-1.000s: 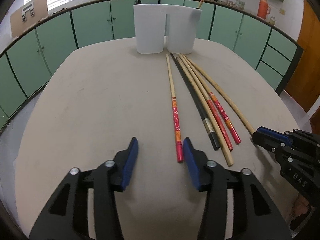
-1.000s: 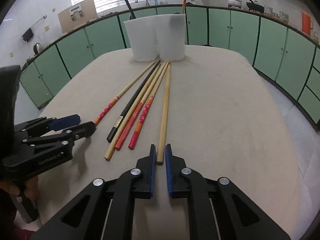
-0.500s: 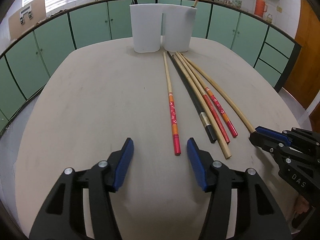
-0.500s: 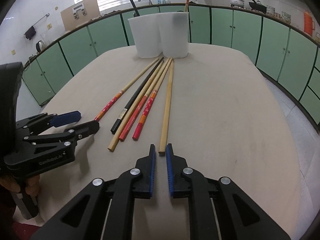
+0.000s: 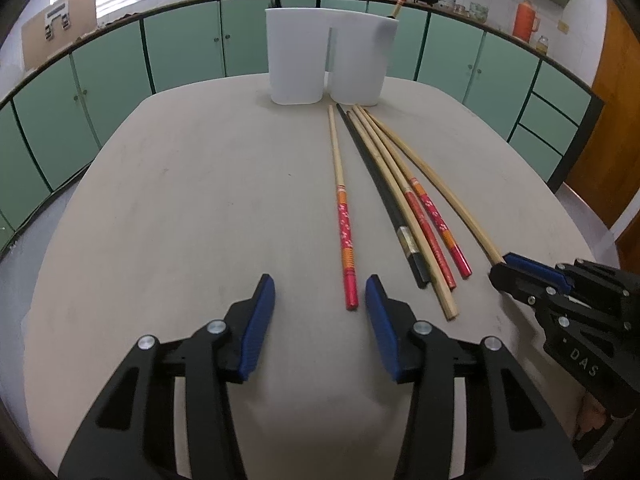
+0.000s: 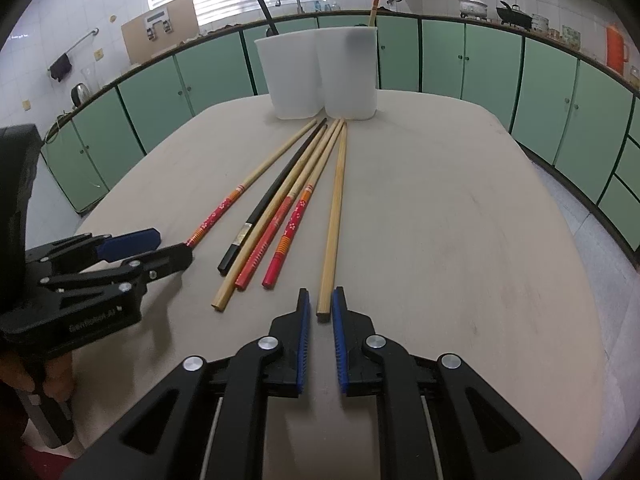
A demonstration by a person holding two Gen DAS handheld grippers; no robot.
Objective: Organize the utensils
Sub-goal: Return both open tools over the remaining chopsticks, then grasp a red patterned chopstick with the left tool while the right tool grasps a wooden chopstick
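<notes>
Grippers first: our left gripper [image 5: 320, 294] has its jaws closing, the red end of a red-and-orange patterned chopstick [image 5: 345, 236] lying between the blue pads, not touched by either. Our right gripper [image 6: 319, 306] is narrowed almost together at the near end of the plain bamboo chopstick [image 6: 335, 216]; we can't tell from either view if the pads actually pinch it. Both point down at the beige tabletop [image 5: 180, 200]. Past the tips, six chopsticks lie fanned on the tabletop, far ends converging. Between the two mentioned: a black chopstick [image 5: 380, 184], a second plain one [image 5: 404, 216] and two more red-patterned ones [image 5: 434, 216], lying close side by side. Farther on, touching pair of white containers [image 5: 326, 60] stand upright just beyond the chopstick tips; one dark utensil sticks out of the left one, one red-patterned chopstick out of the right. Green cabinets [image 5: 180, 52] behind.
</notes>
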